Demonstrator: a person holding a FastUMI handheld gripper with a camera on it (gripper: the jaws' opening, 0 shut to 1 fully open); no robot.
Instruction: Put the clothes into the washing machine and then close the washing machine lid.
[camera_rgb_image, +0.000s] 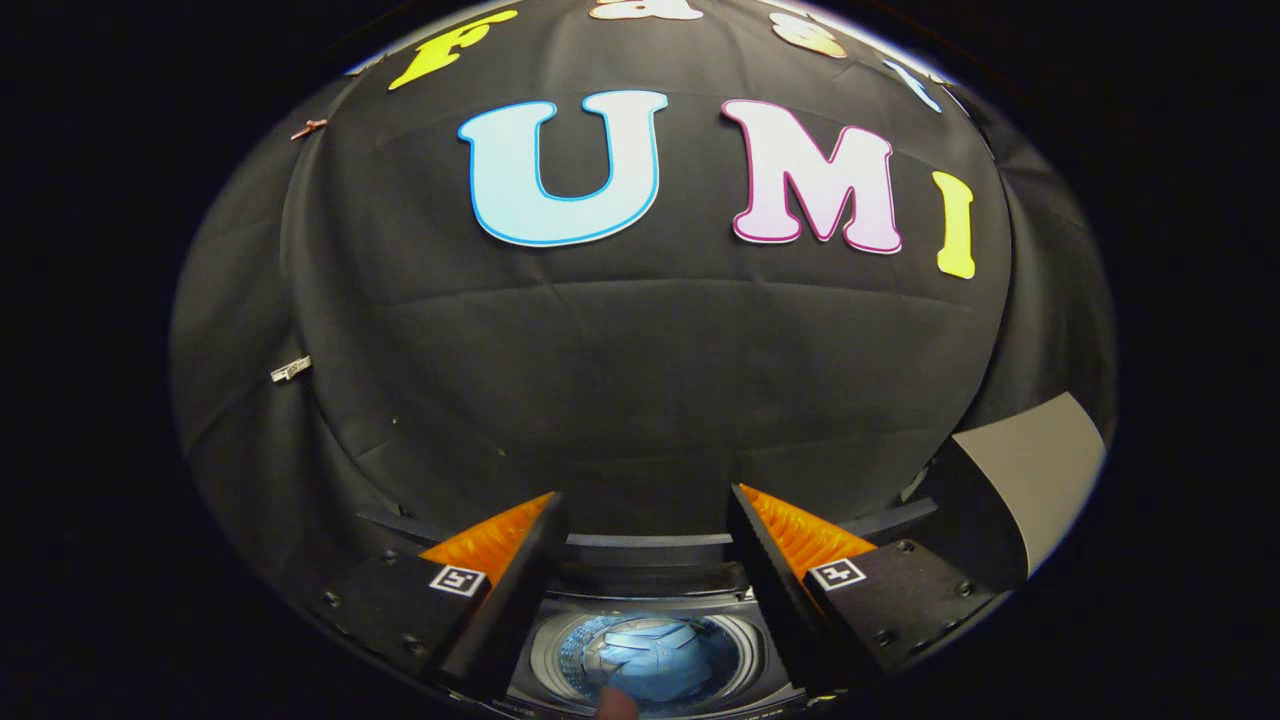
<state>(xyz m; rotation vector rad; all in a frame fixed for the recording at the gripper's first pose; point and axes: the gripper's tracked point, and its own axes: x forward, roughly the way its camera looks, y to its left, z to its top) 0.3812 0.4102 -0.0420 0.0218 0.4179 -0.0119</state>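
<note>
My gripper (645, 505) hangs open high over the washing machine (640, 600), with nothing between its fingers. Below and between the fingers I look down into the machine's round drum, where blue clothes (650, 660) lie crumpled inside. The lid (640, 540) stands raised at the back of the opening, seen edge-on as a dark band spanning the gap between the fingertips. A small rounded thing, perhaps a fingertip (615, 705), pokes in at the front rim of the drum.
The booth's black cloth wall (640, 370) rises close behind the machine. A pale grey panel (1040, 470) shows beyond the right finger. Two small clips (290, 370) are pinned to the cloth at the left.
</note>
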